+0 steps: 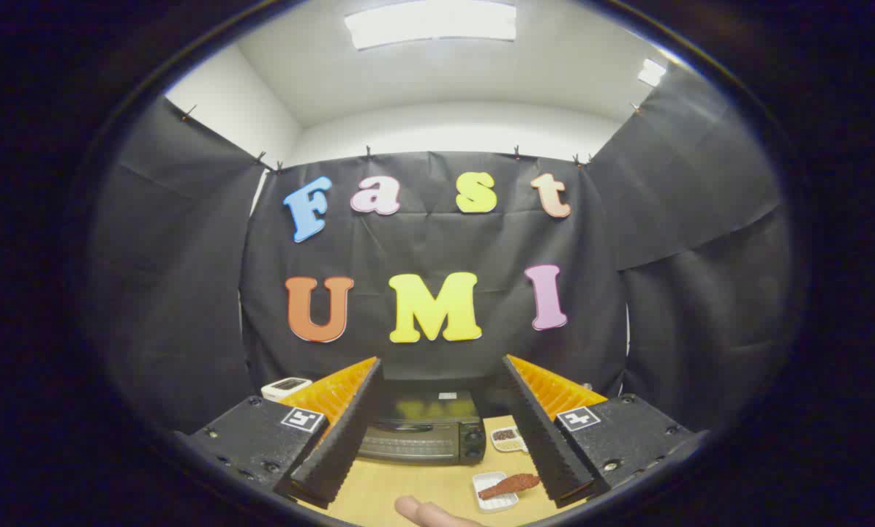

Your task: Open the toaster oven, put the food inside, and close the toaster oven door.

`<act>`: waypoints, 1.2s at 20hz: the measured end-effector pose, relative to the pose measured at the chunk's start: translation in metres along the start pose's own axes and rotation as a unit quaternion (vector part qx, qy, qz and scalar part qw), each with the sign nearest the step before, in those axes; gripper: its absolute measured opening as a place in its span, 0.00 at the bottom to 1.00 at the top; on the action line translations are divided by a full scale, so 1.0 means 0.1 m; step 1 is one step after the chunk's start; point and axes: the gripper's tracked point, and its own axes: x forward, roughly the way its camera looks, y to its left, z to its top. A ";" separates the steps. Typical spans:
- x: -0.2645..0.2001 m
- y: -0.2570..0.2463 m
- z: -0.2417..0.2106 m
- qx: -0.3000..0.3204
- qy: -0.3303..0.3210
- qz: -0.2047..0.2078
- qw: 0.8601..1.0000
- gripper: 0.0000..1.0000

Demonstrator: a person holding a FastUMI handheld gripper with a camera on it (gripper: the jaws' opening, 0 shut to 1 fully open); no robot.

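Item 1: two-finger gripper (441,432) with black ribbed pads, orange backs and black mounts bearing square marker tags. Fingers (339,439) spread wide apart, gripping nothing, raised above the table.

Item 2: black toaster oven (423,428) with glass door and two round knobs on its right side. Sits between the fingers and beyond them, at the back of the light wooden tabletop (408,490). Door shut.

Item 3: small white rectangular tray (494,490) with a reddish-brown elongated piece of food (511,484) lying across it. On the table in front of the oven, just inside the right finger.

Item 4: second small white dish (507,439) with dark contents, kind not discernible. Just beside the oven's right side, partly behind the right finger.

Item 5: white device (285,386) behind the left finger, left of the oven.

Item 6: a person's fingertip (423,511) on the near table edge.
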 end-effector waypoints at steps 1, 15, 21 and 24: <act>0.03 0.00 -0.06 -0.005 0.006 -0.001 1.000 1.00; 0.71 -0.08 -0.68 -0.017 0.060 -0.010 0.998 1.00; 1.26 0.13 -0.98 -0.017 0.087 -0.013 0.996 1.00; 1.59 0.37 -1.29 -0.011 0.117 0.015 0.993 1.00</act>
